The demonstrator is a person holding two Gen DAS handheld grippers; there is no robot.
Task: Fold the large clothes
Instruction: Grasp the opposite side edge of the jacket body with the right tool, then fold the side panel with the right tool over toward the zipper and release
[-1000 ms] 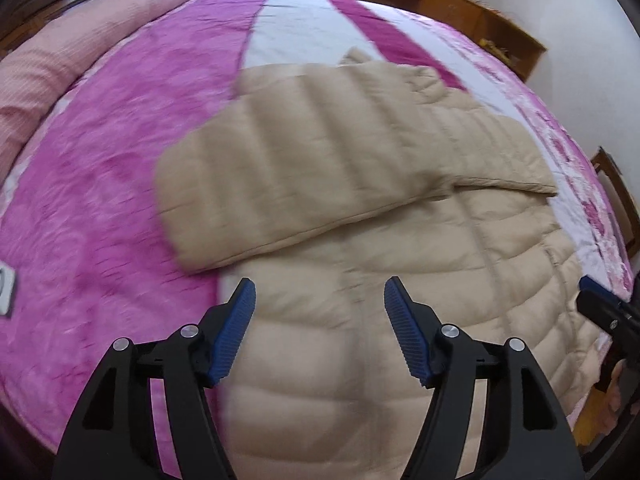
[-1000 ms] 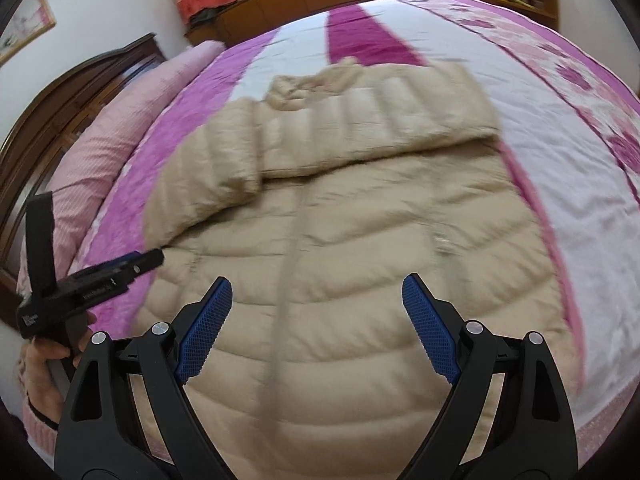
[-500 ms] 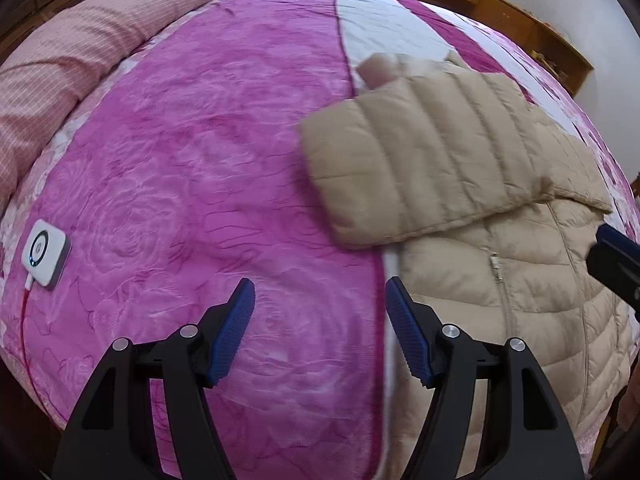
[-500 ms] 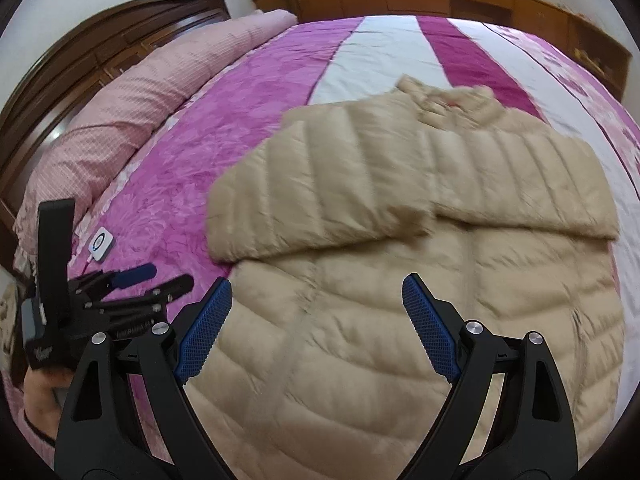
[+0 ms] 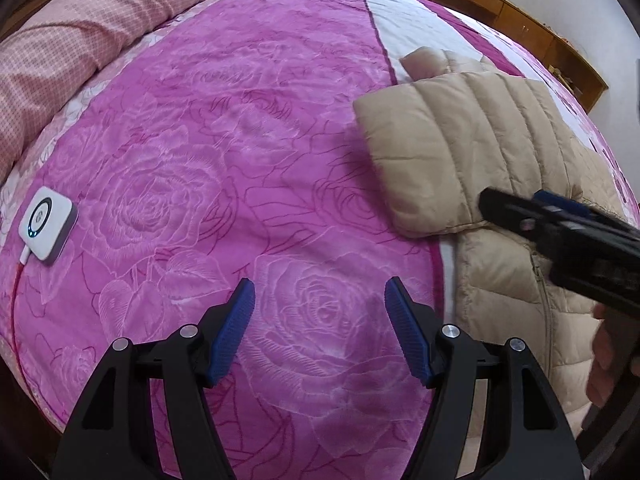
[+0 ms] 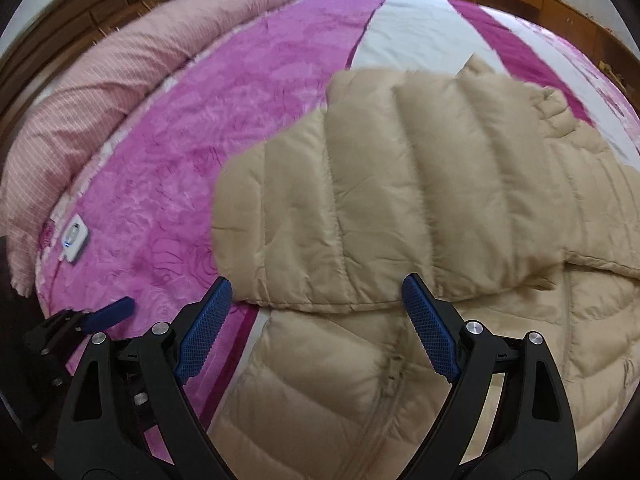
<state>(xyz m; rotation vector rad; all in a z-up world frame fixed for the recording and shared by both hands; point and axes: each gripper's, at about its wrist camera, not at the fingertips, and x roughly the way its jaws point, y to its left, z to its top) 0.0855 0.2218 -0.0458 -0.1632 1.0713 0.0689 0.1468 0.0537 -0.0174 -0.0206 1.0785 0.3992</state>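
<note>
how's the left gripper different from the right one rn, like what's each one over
The left gripper hangs over bare pink bedspread, while the right gripper hangs over the beige puffer jacket, at its folded sleeve's edge. The left sits off the jacket's side; the right is above it. Both are open and hold nothing.

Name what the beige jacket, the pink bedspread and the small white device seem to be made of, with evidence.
Beige jacket: likely thin synthetic shell over padding; faint sheen, puffy stitched channels.
Pink bedspread: soft woven fabric, probably quilted; raised rose outlines.
Small white device: apparently smooth hard plastic; rounded glossy edges.
</note>
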